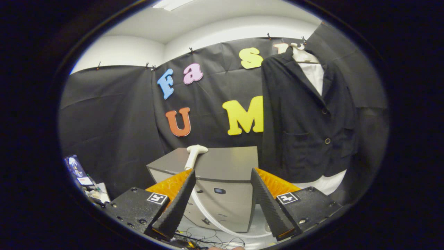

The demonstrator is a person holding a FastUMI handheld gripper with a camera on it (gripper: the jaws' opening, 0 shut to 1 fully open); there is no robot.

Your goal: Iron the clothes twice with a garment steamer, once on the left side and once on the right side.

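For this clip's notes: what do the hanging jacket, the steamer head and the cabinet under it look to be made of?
Jacket: dark woven cloth, matte, with soft folds and buttons. Steamer head: smooth off-white plastic, probably, slightly glossy, with a pale flexible hose below. Cabinet: flat grey panels with sharp edges, painted metal or laminate; I can't tell which. The tool is open, fingers apart, short of the steamer.

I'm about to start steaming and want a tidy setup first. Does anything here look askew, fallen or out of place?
Nothing stands out. The black jacket hangs straight on its hanger over a white shirt. The steamer head sits on the grey cabinet, its hose trailing down the front. The tool is open, holding nothing.
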